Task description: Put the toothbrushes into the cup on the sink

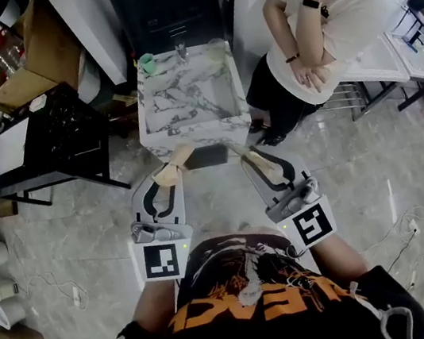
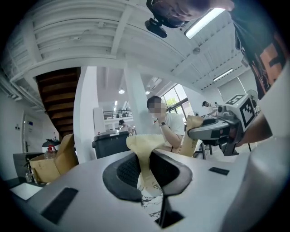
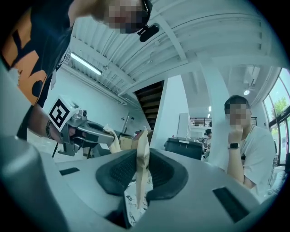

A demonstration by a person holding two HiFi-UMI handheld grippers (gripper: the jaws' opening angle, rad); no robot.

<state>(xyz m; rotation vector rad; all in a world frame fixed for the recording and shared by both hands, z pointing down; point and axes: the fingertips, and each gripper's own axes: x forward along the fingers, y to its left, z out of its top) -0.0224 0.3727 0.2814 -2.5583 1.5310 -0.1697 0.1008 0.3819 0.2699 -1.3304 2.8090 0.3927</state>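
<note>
Left gripper (image 1: 178, 159), right gripper (image 1: 252, 157) — jaws together, empty — marble sink (image 1: 191, 137) ahead, bystander (image 1: 334, 31) beside

a marble sink (image 1: 191, 137) stands on a pale tiled floor (image 1: 85, 226). on its back rim sit a green cup (image 1: 147, 64) at the left corner, a faucet (image 1: 181, 50) in the middle and a clear glass (image 1: 216, 50) at the right. a black table (image 1: 63, 145) to the left carries a white sheet (image 1: 11, 147).

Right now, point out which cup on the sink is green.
The green cup at the back left corner of the sink; the other cup, at the back right, is pale and see-through.
</note>
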